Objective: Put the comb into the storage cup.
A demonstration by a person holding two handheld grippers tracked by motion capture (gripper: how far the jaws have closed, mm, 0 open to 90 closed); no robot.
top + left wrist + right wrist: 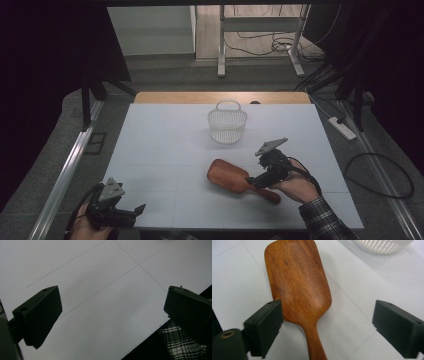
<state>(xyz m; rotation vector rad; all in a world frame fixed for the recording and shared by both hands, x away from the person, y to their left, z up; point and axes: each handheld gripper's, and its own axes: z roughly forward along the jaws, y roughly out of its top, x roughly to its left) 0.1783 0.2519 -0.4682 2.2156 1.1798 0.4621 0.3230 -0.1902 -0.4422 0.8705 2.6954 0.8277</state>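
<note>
Wooden reddish-brown flat paddle (239,179) lies on the white table (165,145), its handle under the right gripper (256,181), whose jaws stand wide apart, not pressing it; left gripper (112,312) gapes over bare tabletop

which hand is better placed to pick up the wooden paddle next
Right. The right tool hangs open over the wooden paddle, its handle between the jaws. The left tool sits open at the table's near-left edge, far away.

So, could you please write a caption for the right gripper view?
Open right gripper above the handle of a wooden paddle brush lying on the white table.
</note>
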